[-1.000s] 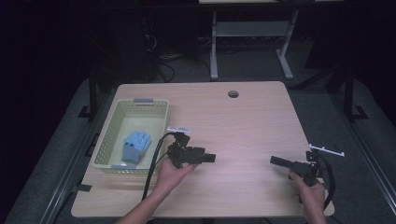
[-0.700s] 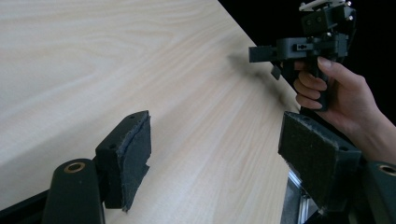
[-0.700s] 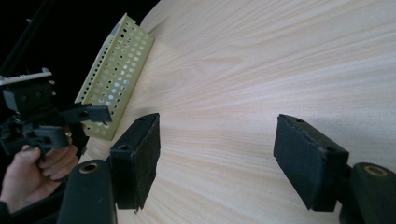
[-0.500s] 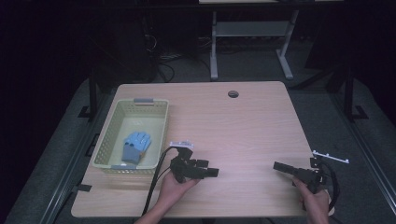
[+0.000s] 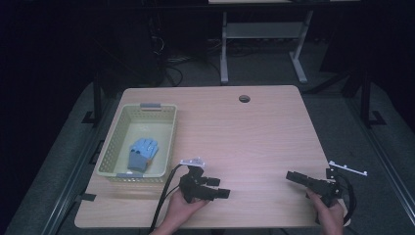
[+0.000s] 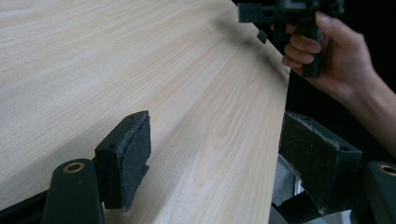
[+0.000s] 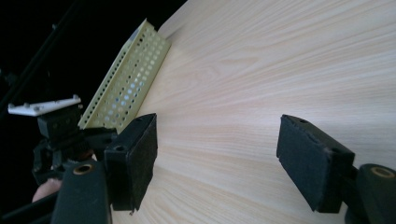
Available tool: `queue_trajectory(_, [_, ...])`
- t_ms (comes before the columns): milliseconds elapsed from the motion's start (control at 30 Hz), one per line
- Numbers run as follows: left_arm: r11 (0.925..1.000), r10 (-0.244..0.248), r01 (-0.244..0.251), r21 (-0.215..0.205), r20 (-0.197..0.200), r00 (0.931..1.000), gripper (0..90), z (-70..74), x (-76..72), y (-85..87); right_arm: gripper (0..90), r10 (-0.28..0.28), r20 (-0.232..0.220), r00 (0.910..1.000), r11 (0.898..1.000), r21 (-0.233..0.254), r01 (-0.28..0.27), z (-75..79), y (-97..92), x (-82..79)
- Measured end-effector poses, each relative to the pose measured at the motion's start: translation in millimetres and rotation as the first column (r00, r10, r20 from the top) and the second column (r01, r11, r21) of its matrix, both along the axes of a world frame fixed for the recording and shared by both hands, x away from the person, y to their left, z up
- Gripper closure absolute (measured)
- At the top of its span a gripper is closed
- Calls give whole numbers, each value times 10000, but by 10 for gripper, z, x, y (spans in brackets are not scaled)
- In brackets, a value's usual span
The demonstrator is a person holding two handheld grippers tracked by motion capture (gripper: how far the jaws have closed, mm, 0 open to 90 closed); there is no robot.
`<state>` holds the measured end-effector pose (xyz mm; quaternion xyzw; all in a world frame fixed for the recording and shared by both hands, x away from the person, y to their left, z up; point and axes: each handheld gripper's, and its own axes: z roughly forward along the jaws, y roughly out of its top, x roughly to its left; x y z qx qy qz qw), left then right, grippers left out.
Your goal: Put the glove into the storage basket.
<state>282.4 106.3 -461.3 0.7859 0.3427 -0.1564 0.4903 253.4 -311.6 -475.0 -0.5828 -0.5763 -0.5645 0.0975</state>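
Note:
A pale yellow perforated basket (image 5: 110, 147) stands at the left of the wooden table (image 5: 254, 137), with a blue glove (image 5: 142, 151) lying inside. My left gripper (image 5: 219, 188) rests low near the front edge, right of the basket, pointing right. Its jaws stand open over bare wood, as the left gripper view shows (image 6: 215, 149). My right gripper (image 5: 292, 176) is at the front right, pointing left at the other gripper. Its jaws (image 7: 217, 154) have just been opening and stand wide with nothing between them. The basket's wall (image 7: 128, 79) shows beyond them.
A round cable hole (image 5: 244, 98) sits near the table's far edge. A black cable (image 5: 164, 200) trails from the left gripper over the front edge. Dark floor and a grey desk frame (image 5: 264, 34) lie beyond the table. The other hand's gripper (image 6: 285, 11) faces me across the wood.
The left hand with its gripper has drawn back toward the front edge and sunk lower. The right gripper has stayed about where it was.

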Motion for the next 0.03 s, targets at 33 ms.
queue_trajectory(33, [10000,0,0,0,0,10000,248,0,0,0,286,82,119,9999,9999,-117,-81,-2,21,12])
